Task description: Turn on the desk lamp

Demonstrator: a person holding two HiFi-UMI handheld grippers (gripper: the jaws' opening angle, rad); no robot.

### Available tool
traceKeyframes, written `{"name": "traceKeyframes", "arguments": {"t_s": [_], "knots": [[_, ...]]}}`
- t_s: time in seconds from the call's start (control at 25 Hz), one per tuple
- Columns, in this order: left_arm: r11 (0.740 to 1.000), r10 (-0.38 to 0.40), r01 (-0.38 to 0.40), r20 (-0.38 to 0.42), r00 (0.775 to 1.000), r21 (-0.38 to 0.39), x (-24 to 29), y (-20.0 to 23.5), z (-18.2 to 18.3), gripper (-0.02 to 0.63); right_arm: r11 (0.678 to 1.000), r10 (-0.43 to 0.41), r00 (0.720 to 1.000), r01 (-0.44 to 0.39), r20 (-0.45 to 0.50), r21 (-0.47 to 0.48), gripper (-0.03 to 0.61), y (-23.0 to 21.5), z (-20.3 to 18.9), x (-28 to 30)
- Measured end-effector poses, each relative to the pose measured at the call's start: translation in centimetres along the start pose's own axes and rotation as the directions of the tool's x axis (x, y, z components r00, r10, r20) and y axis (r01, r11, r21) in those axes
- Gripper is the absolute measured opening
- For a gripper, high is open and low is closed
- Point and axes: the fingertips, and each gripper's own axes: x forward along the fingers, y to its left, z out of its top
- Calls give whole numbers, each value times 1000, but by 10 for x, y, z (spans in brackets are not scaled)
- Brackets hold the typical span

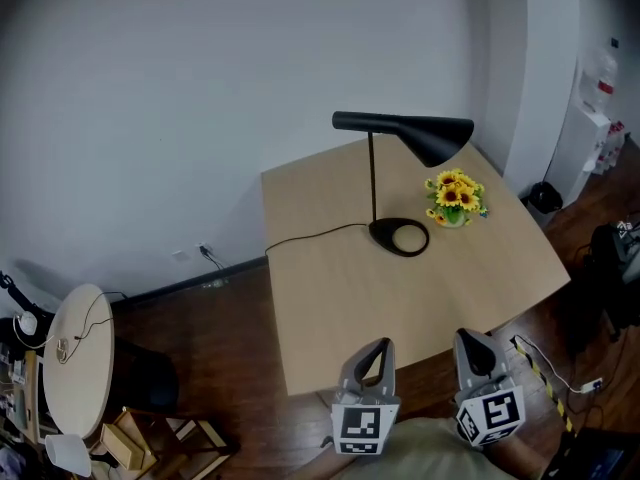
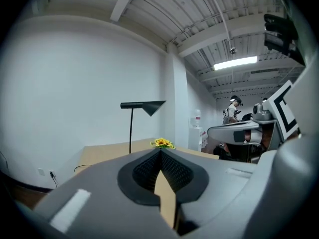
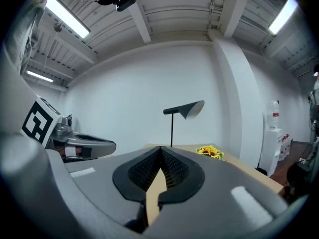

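A black desk lamp [image 1: 398,133] with a thin stem and a round base [image 1: 399,237] stands on the light wooden table [image 1: 330,298], its cone shade unlit. The lamp [image 2: 142,106] is far ahead in the left gripper view, and the same lamp [image 3: 184,109] shows in the right gripper view. My left gripper [image 1: 374,352] hovers at the table's near edge, jaws shut on nothing. Beside it my right gripper [image 1: 471,345] is shut and empty as well. Both are well short of the lamp.
A small pot of yellow flowers [image 1: 455,198] sits right of the lamp base. The lamp's cord [image 1: 300,238] runs left off the table to a wall socket [image 1: 204,252]. A round side table [image 1: 75,358] stands at the left. A water dispenser [image 1: 592,108] is at the far right.
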Motion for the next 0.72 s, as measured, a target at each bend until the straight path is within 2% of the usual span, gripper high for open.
{"name": "traceKeyframes", "arguments": {"t_s": [0.36, 0.72], "knots": [[998, 35, -35, 10, 999, -44, 6, 42, 2, -2, 1000, 10, 1000, -10, -17, -21, 0, 14, 10, 42], [989, 138, -138, -8, 990, -44, 37, 84, -4, -2, 995, 95, 995, -95, -23, 2, 0, 8, 0, 113]]}}
